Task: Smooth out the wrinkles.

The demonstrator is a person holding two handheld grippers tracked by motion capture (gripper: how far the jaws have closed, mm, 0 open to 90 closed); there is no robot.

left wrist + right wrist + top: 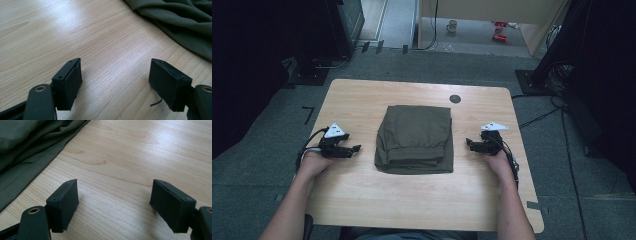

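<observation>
- Lying folded into a soft olive rectangle, the garment [414,140] sits mid-tabletop [362,195], pale grained wood with rounded corners.
- Left gripper [357,148] and right gripper [468,143] flank it, blocky black jaws apart, empty.

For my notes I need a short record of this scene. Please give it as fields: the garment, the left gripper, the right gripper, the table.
garment: folded olive-green trousers, lying flat at the table's middle
left gripper: jaws open, nothing between them, beside the trousers, apart
right gripper: jaws open, nothing between them, beside the trousers, apart
table: light wood, a round black cap near its far edge
</observation>
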